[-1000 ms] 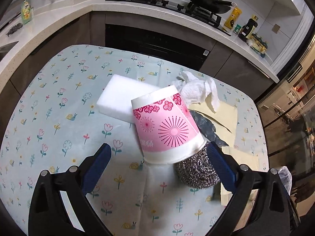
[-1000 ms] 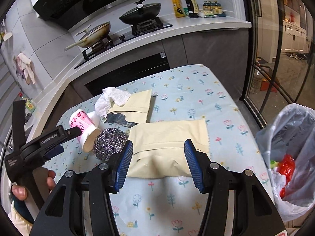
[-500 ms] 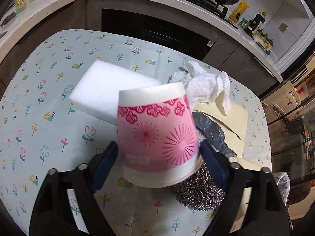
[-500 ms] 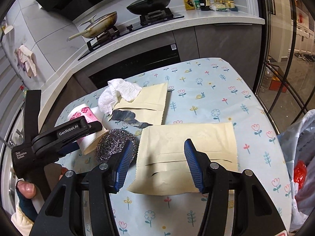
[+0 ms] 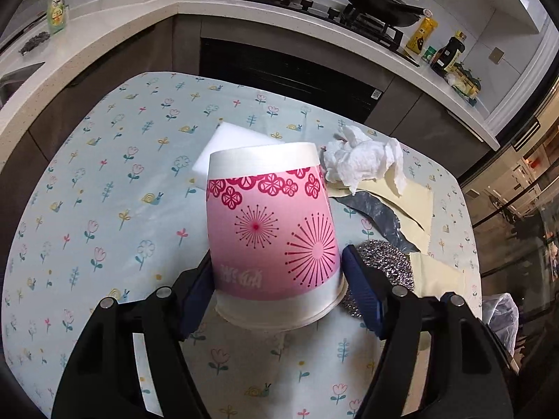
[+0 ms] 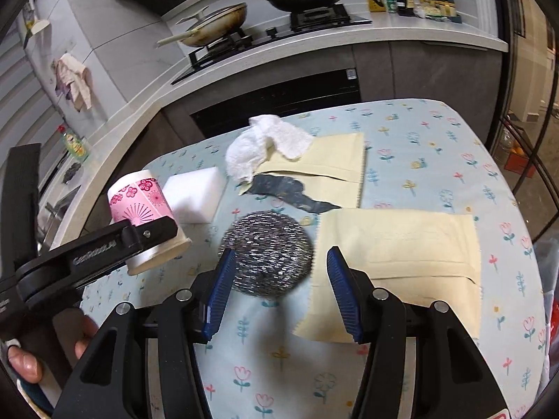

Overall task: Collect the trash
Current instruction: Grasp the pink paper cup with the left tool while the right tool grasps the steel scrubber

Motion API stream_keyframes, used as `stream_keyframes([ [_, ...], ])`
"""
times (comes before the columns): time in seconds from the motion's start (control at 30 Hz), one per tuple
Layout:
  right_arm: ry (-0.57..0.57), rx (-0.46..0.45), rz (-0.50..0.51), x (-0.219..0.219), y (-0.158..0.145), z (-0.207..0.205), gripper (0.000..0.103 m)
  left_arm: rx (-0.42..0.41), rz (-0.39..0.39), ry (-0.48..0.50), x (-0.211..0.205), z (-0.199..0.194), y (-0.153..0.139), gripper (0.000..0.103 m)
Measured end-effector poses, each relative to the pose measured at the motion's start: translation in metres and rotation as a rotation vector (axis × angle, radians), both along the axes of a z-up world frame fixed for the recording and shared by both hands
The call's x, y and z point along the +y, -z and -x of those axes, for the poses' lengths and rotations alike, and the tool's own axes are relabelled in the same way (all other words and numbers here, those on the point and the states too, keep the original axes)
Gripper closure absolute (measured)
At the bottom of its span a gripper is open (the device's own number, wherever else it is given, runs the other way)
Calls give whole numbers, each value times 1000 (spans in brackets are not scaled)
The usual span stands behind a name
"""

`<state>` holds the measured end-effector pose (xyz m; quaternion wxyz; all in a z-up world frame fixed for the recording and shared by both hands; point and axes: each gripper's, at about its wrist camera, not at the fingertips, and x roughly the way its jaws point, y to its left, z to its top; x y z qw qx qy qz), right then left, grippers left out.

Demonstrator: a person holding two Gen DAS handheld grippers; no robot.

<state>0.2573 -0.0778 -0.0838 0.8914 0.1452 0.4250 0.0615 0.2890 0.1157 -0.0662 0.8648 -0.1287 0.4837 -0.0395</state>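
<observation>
The left wrist camera sits just behind the left claw (image 5: pixel 277 279), looking steeply down and forward along its fingers, very near the pink cup (image 5: pixel 272 227) filling the gap between them. The right wrist camera rides behind the right claw (image 6: pixel 277 276), also tilted down, close over the steel scourer (image 6: pixel 269 251). Both face the stove (image 6: pixel 272 31) beyond the bench (image 5: pixel 104 192). They share the cup, scourer, white sponge (image 6: pixel 195 195), crumpled tissue (image 5: pixel 363 160) and yellow envelopes (image 6: pixel 401 244); the right view also catches the left claw from its side.
</observation>
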Motion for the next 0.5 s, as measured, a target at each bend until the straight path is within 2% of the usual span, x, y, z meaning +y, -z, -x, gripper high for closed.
stream_keyframes([
  [0.27,-24,40,55,25,19,-23,48,-5,-22,-11,21,12,-1,35],
  [0.43,-10,38,71,26,31,-27,38,-3,-18,-5,24,18,2,35],
  [0.5,-23,81,25,25,42,-32,36,-7,-16,1,24,19,3,35],
])
